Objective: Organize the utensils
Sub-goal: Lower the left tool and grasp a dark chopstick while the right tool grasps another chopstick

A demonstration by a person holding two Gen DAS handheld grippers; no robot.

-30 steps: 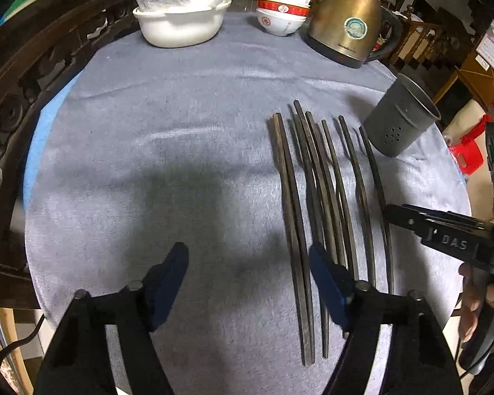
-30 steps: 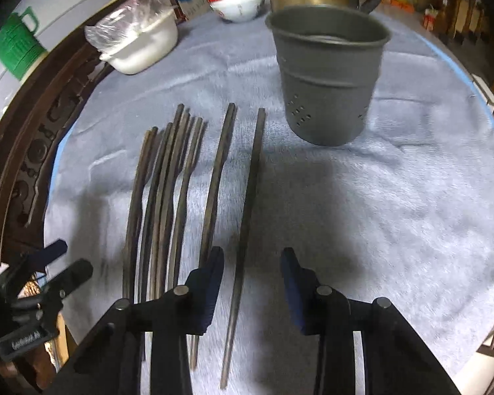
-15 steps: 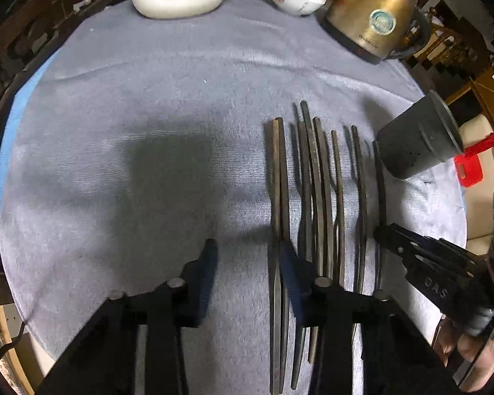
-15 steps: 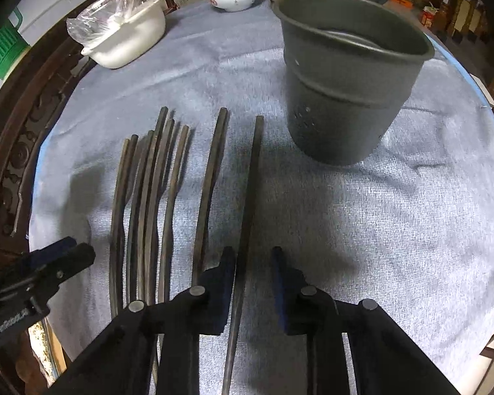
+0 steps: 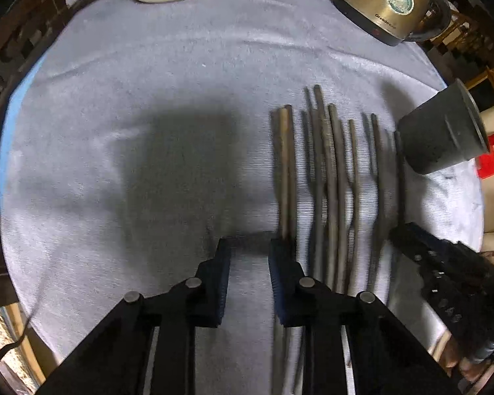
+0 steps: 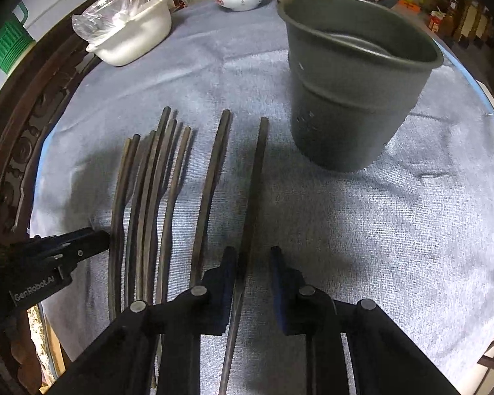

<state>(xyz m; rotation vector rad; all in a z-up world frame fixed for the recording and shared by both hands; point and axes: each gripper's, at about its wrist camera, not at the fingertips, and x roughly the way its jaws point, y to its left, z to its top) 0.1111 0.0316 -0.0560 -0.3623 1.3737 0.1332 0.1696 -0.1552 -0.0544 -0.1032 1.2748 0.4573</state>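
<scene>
Roughly eight chopsticks [image 6: 168, 197]; left hand-held gripper [image 5: 249, 246] closing empty; right hand-held gripper [image 6: 252, 252] unclenched, straddling one

Left gripper [image 5: 247, 253]: black linkage arms, round silver pivot pins, dark blue ribbed pads [image 5: 222, 283]. Right gripper [image 6: 253, 263]: same build. White "GenRobot.AI" lettering on left gripper's side, seen from right wrist.

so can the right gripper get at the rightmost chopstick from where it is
Probably yes. The right gripper already straddles the rightmost chopstick, with a clear gap to its neighbour and the holder standing further back. The jaws look narrowed but not yet pressing.
</scene>
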